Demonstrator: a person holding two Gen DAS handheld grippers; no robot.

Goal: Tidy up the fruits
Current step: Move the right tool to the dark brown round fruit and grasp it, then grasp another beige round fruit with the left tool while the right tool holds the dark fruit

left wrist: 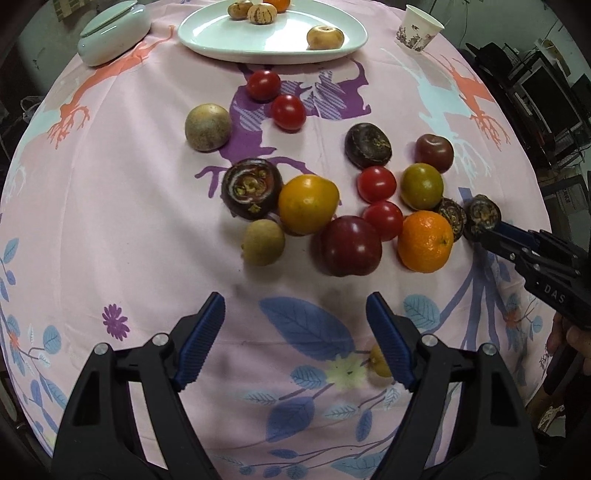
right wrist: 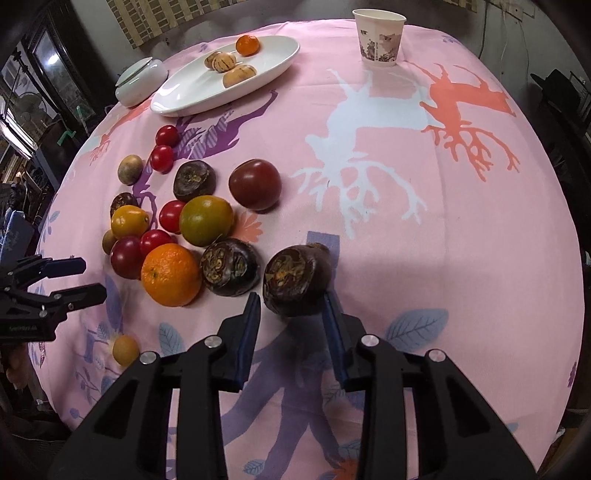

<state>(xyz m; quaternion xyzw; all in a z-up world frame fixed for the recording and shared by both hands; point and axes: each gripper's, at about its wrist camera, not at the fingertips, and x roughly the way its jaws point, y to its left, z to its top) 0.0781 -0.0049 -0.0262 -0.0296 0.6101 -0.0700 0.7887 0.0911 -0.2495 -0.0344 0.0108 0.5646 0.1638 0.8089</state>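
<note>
Between the blue pads of the right gripper [right wrist: 291, 306], near the tablecloth's near edge, sits a dark water chestnut [right wrist: 297, 280]; the pads press on both its sides and the jaws are drawn in close around it. No earlier view is at hand, so only this grip can be told. Beside it on the pink tablecloth [right wrist: 461, 229] lies a second dark chestnut [right wrist: 229, 266], touching an orange [right wrist: 170, 275].

Toward the cloth's left side, the left gripper [left wrist: 295, 341] hangs over a printed blue leaf with its jaws wide apart and nothing between them. A small yellowish fruit [left wrist: 378, 360] lies just beside its right finger, partly hidden by it.

Beyond the grippers the loose fruit crowds together near the middle of the cloth: a dark red plum [left wrist: 352, 245], a yellow-orange citrus [left wrist: 308, 204], a tan round fruit [left wrist: 263, 242], a green-orange citrus [left wrist: 422, 185], and two cherry tomatoes [left wrist: 380, 201] between them. Farther back lie a large dark chestnut [left wrist: 252, 187], another chestnut [left wrist: 368, 144], a dark tomato [left wrist: 434, 152], a brownish round fruit [left wrist: 208, 126] and two more red tomatoes [left wrist: 275, 98].

At the far edge stands a white plate [left wrist: 221, 40] holding pale striped fruits [left wrist: 262, 13], a tan fruit [left wrist: 325, 37] and a small orange one. A lidded white bowl [left wrist: 114, 31] stands left of the plate, near the far left edge, and a paper cup [right wrist: 378, 37] stands toward the far right corner.
</note>
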